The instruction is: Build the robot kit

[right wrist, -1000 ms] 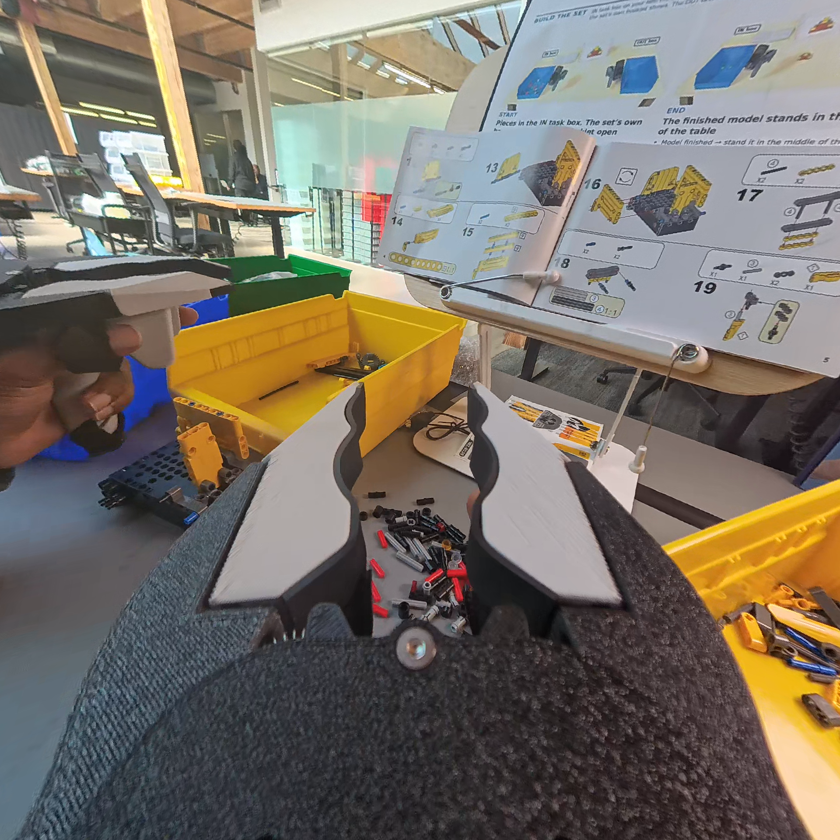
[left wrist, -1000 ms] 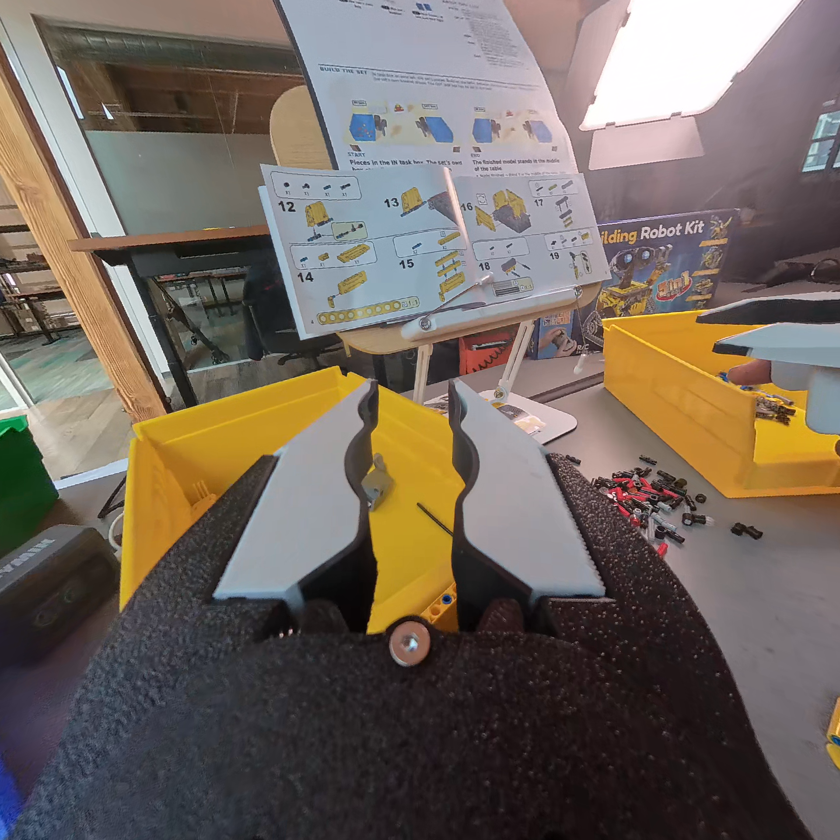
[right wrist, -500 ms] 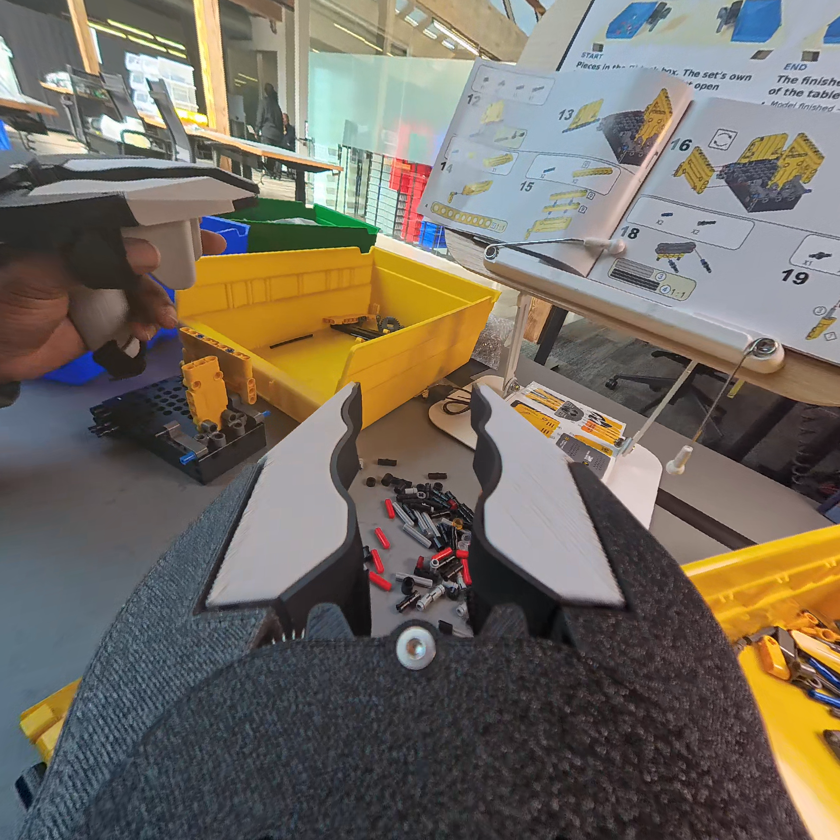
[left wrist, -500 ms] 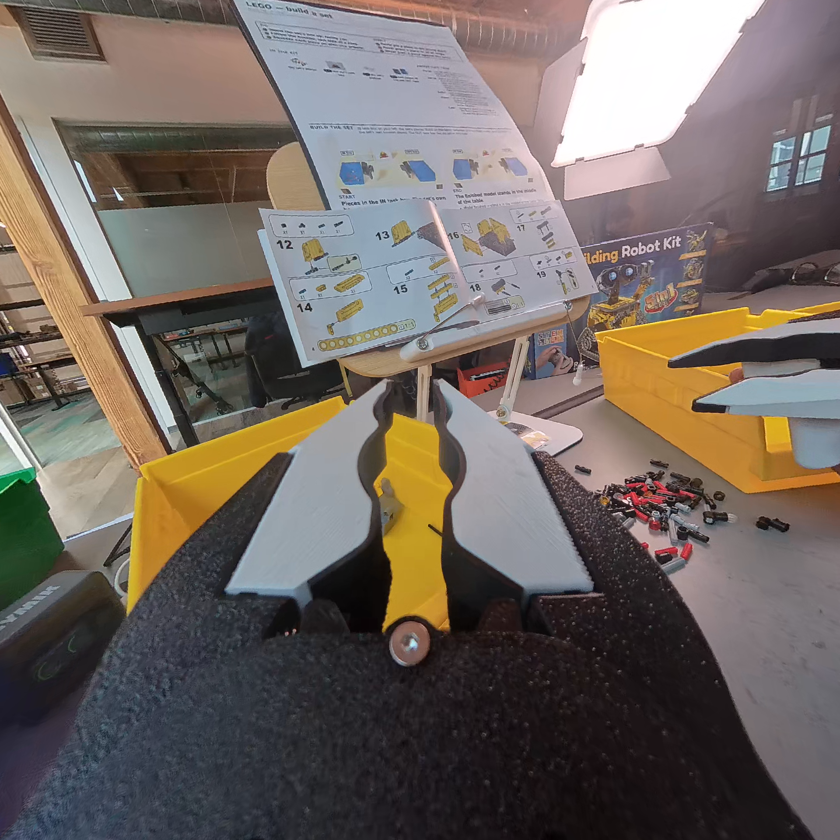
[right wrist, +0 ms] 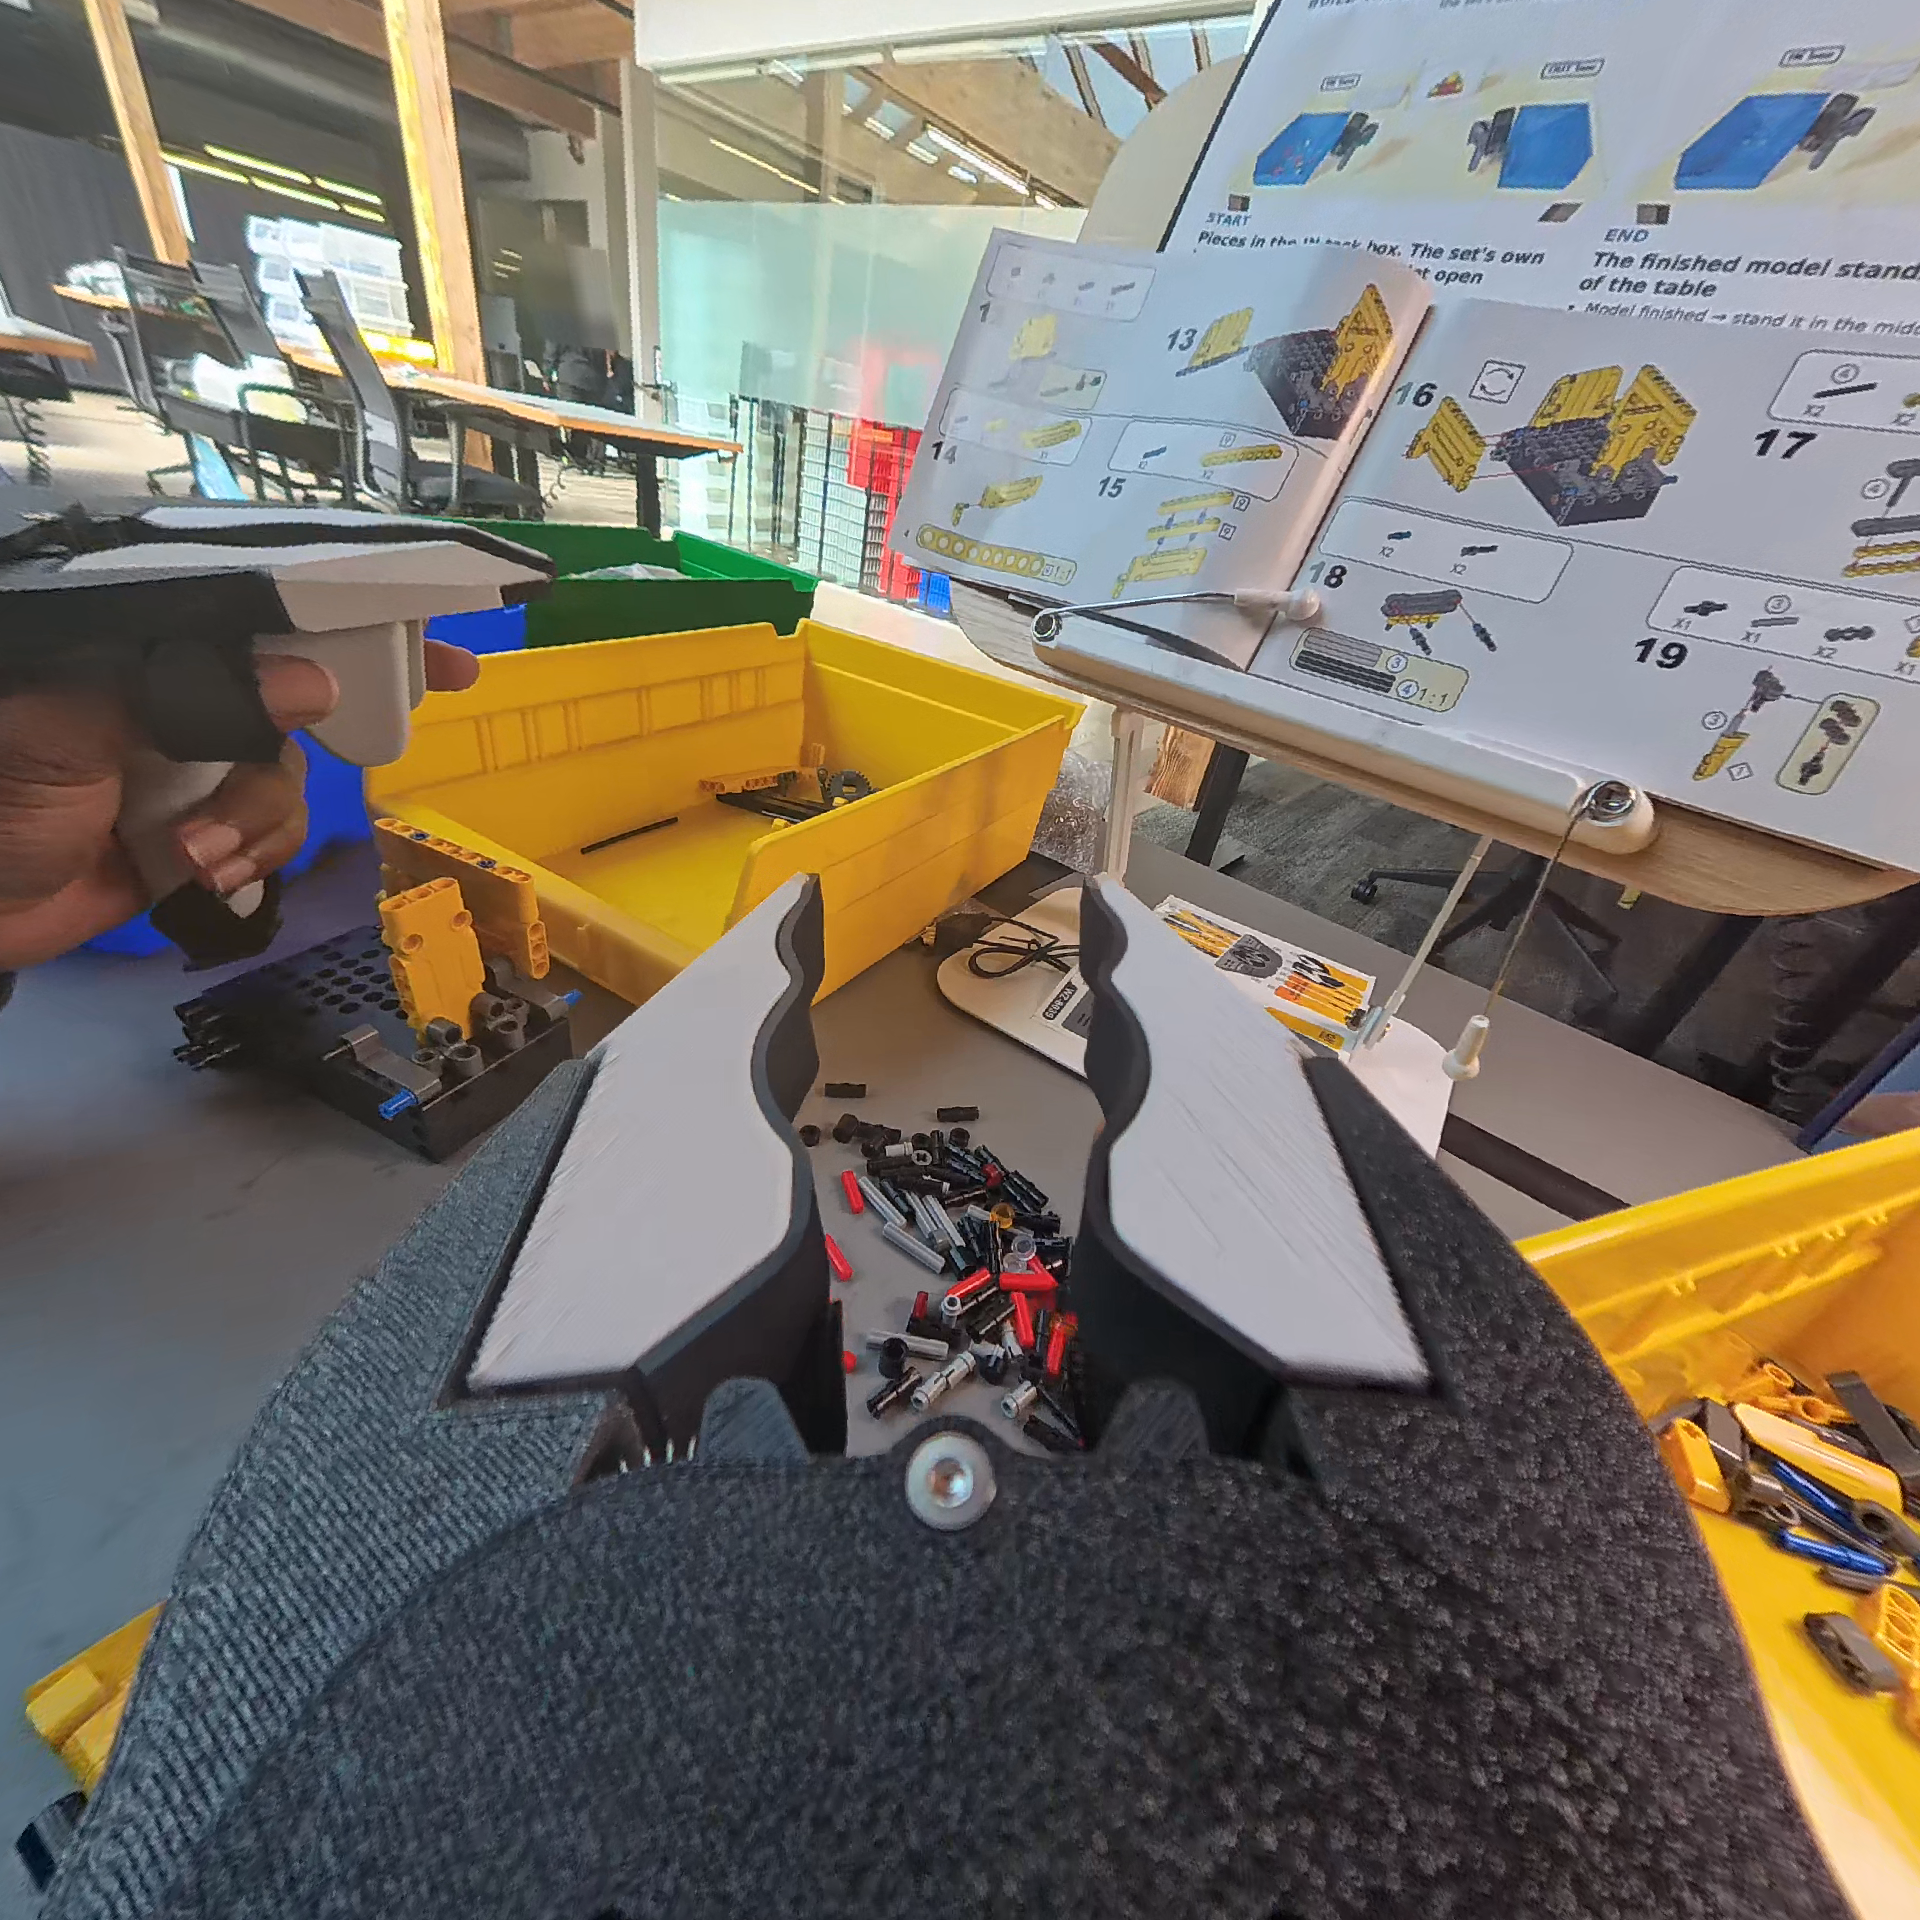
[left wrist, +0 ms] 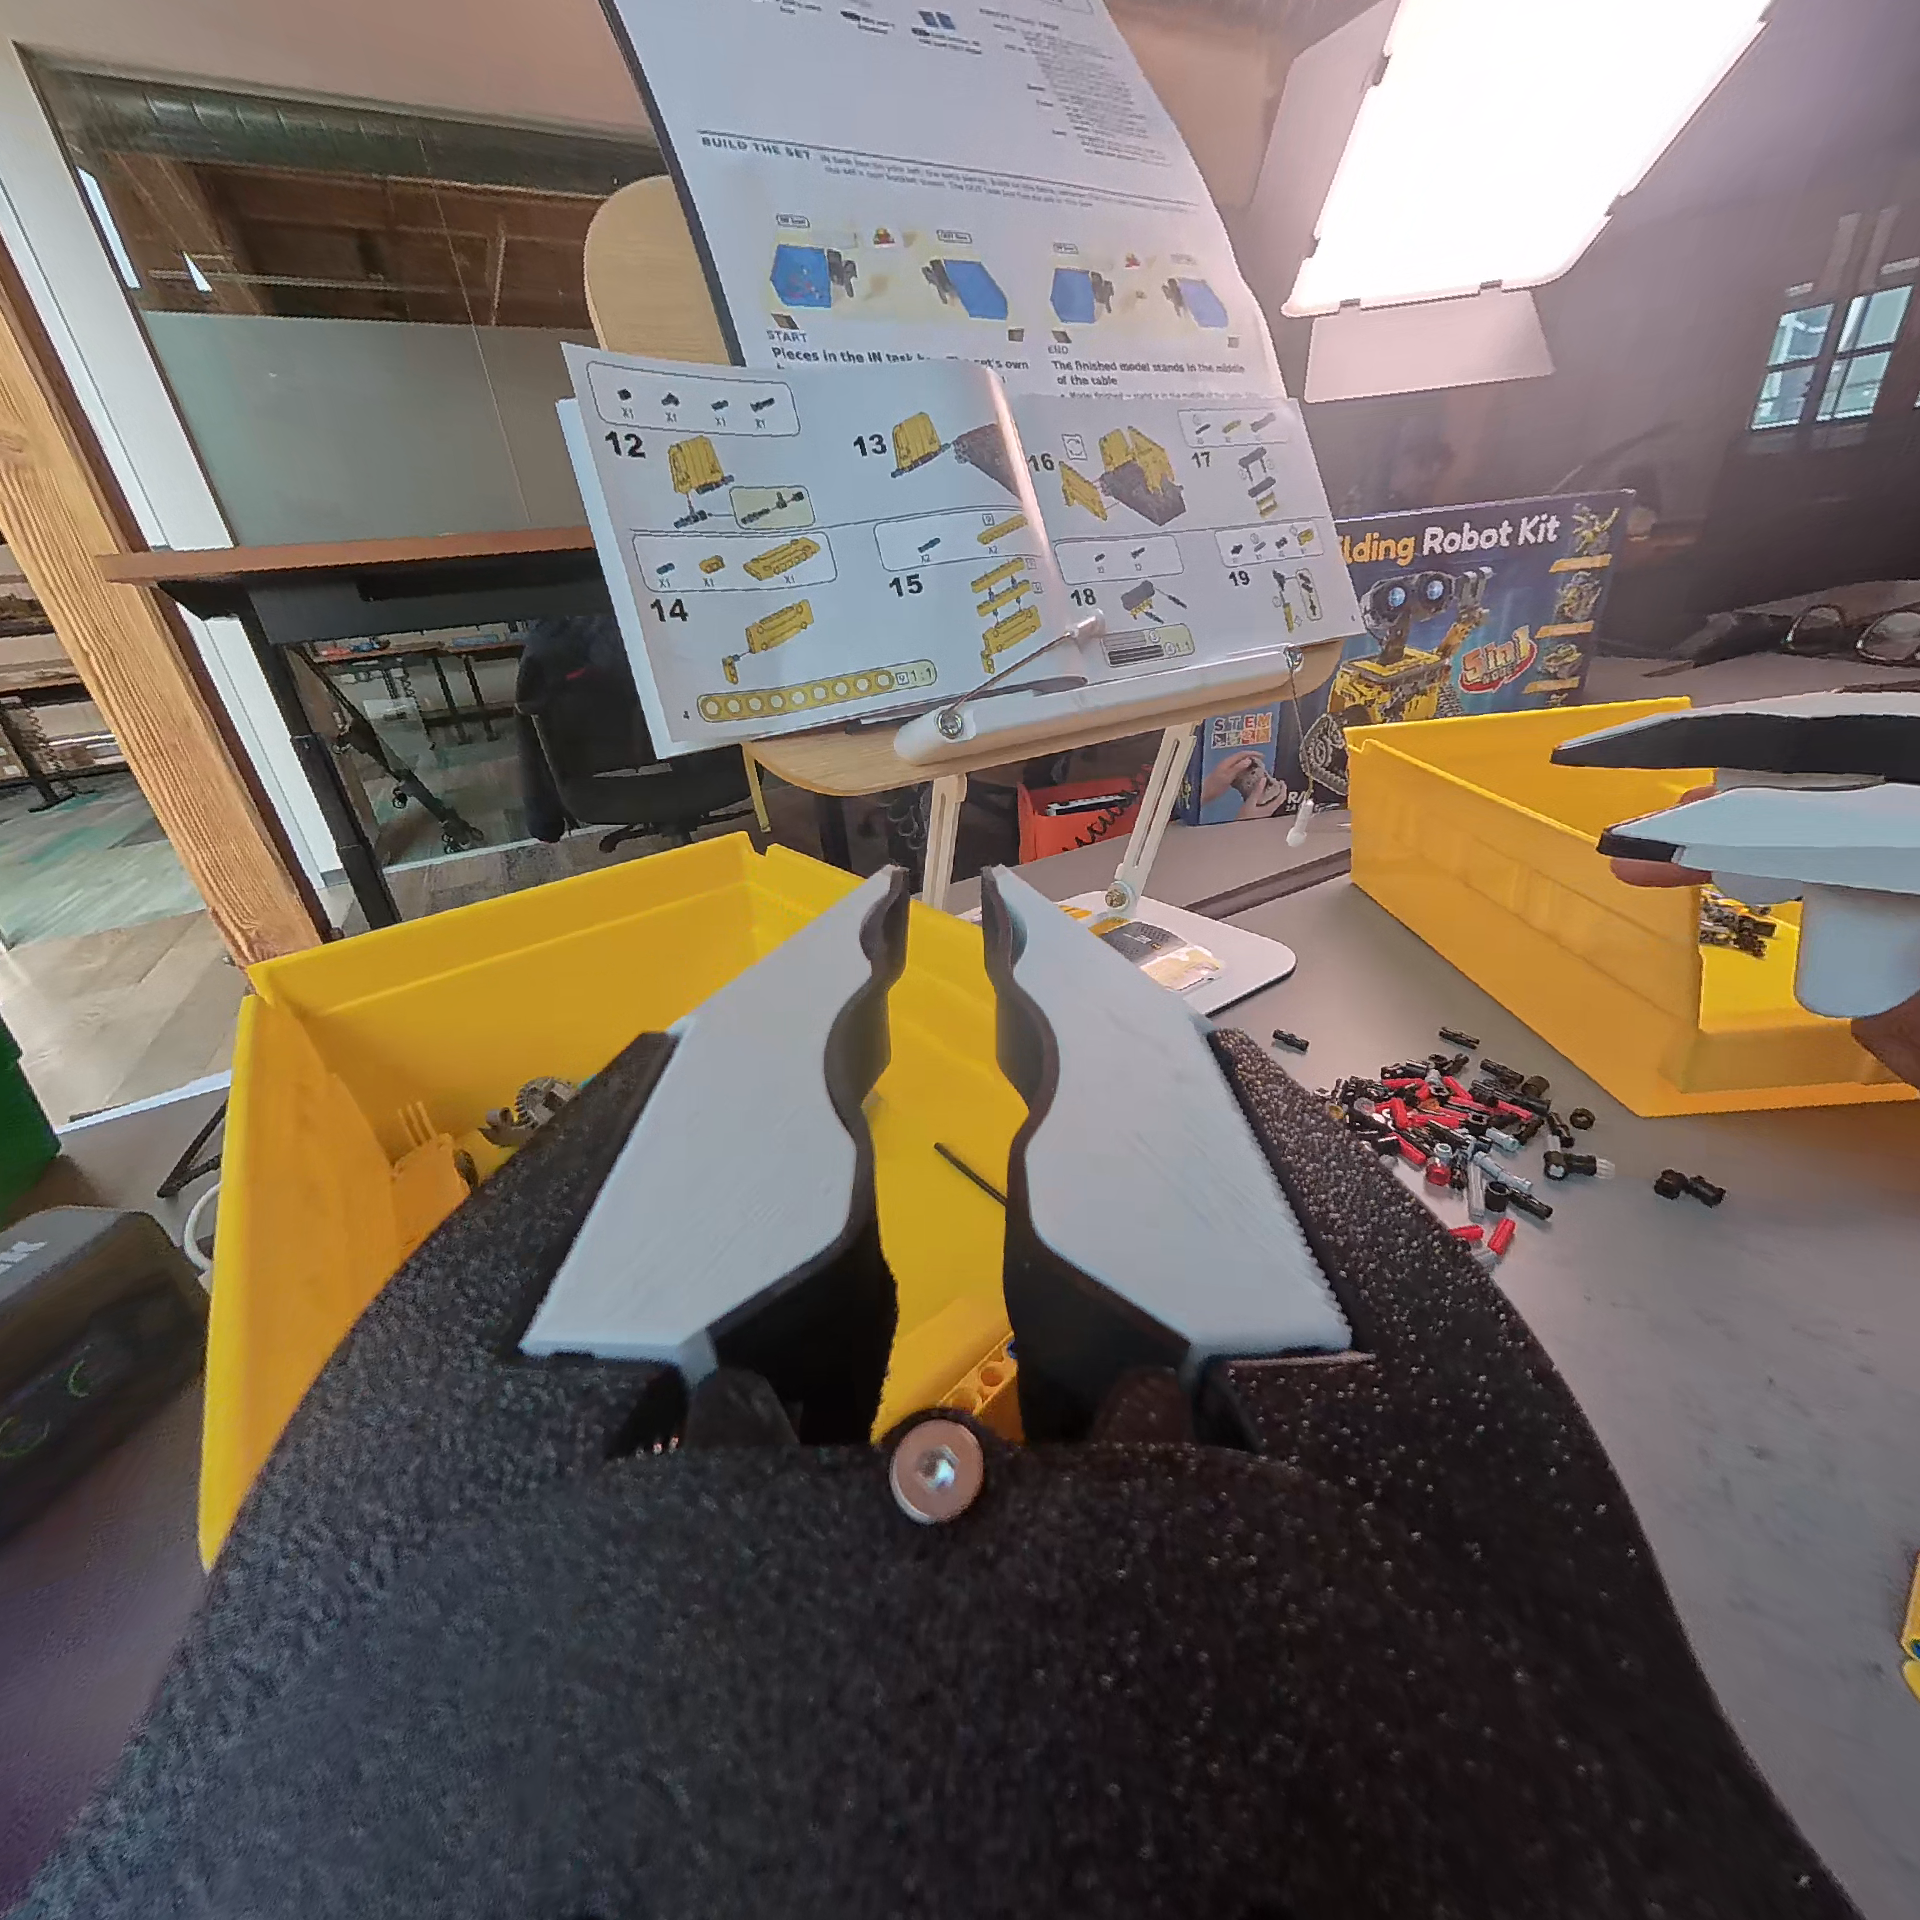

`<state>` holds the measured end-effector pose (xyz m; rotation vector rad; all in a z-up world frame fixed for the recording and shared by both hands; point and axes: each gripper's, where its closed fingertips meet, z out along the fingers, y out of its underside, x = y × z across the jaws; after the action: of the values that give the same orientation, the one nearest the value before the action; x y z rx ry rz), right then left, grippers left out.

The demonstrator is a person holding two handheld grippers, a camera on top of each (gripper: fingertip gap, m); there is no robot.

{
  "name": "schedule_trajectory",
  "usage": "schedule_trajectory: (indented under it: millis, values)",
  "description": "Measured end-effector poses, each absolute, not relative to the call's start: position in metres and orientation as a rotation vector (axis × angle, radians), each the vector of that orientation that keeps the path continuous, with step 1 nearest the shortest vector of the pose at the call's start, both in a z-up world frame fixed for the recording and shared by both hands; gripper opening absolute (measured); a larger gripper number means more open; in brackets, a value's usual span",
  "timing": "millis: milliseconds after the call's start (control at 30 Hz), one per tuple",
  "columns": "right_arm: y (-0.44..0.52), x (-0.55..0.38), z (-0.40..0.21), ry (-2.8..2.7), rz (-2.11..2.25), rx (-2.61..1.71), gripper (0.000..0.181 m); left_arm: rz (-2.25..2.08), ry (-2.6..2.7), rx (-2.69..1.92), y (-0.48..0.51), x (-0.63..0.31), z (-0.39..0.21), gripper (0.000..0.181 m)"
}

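Both grippers are hanging empty above a grey desk (right wrist: 187, 1247) strewn with toy building parts. The left gripper (left wrist: 940, 904) is hovering with its fingers parted by a narrow gap and grasping nothing, its tips lying over the far wall of a yellow bin (left wrist: 582, 966) at the desk's left side; a thin black rod (left wrist: 966, 1169) and a few gears are lying on the bin's floor beneath. The right gripper (right wrist: 951, 914) is holding its fingers wider apart, also empty, above a loose heap of small black, red and grey pins (right wrist: 966, 1247) near the middle of the desk. Left of that heap, a half-built black and yellow model (right wrist: 416, 1018) is sitting just beside the bin's front corner. A second yellow bin (left wrist: 1507, 883), holding more parts, is standing at the desk's right side. Behind, at the far edge, an open instruction booklet (left wrist: 935, 540) is resting on a white stand (left wrist: 1195, 935), with a printed box (left wrist: 1475, 603) beyond. Judging from this, the pins are small and round, so a careless descent is likely scattering them or sending some rolling off the desk; a gripper dropping into the bin risks knocking its wall, and a sideways swing risks jolting the model or bumping the stand
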<state>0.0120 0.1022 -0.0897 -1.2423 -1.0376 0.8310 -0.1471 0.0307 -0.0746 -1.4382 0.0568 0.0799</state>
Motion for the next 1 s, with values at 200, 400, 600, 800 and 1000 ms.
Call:
schedule_trajectory:
  millis: [200,400,600,800,1000]
  values:
    - [0.107,0.011,-0.096,-1.011,0.854,-1.273,0.046,0.171,0.053,-1.438,0.033,-0.158,-0.065,0.012]
    - [0.097,0.005,-0.101,-1.049,0.846,-1.249,0.046,0.207,-0.022,-1.394,0.067,-0.185,-0.006,0.01]
    - [0.102,0.009,-0.1,-1.03,0.848,-1.251,0.05,0.175,-0.063,-1.361,0.12,-0.205,0.049,0.007]
    - [0.103,0.003,-0.114,-1.074,0.851,-1.265,0.054,0.208,-0.068,-1.394,0.162,-0.226,0.052,0.005]
    - [0.092,-0.005,-0.129,-1.171,0.856,-1.248,0.045,0.198,-0.092,-1.427,0.178,-0.243,0.035,0.004]
